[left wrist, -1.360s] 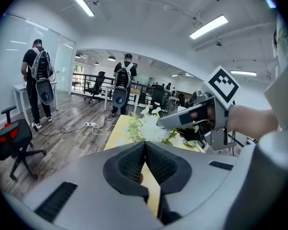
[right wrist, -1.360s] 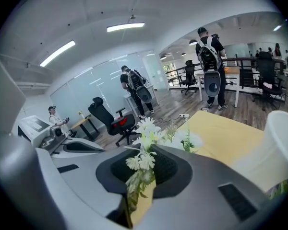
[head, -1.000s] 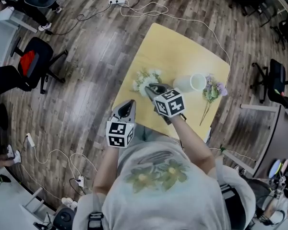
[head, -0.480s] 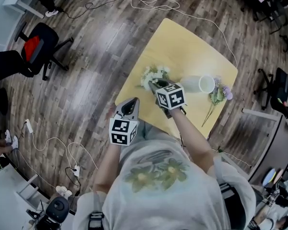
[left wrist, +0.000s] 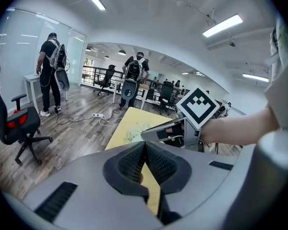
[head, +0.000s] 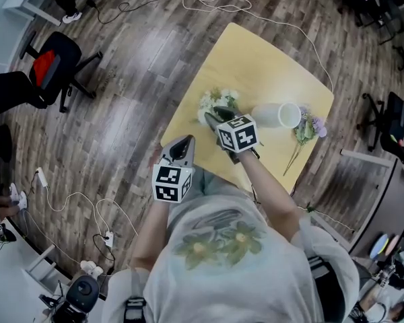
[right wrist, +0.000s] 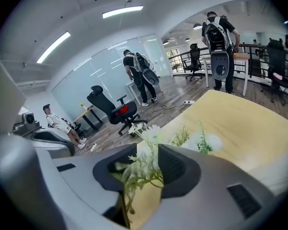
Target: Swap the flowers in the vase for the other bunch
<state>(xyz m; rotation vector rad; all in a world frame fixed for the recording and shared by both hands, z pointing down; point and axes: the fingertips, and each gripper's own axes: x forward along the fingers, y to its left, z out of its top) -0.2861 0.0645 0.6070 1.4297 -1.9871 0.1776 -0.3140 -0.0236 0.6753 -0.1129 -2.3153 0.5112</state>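
Opening, the right claw (right wrist: 147, 171) straddles the white flowers (right wrist: 151, 134), stems between its jaws; left claw (left wrist: 145, 165) clenched.

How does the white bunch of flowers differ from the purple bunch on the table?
Colour: the white bunch has white blooms and green leaves; the purple bunch has lilac blooms.
Place: in the head view the white bunch lies left of the vase, the purple bunch right of it.
Handling: the white bunch sits between the opening jaws of the right gripper; no gripper is near the purple bunch.
Both lie on the table, outside the vase.
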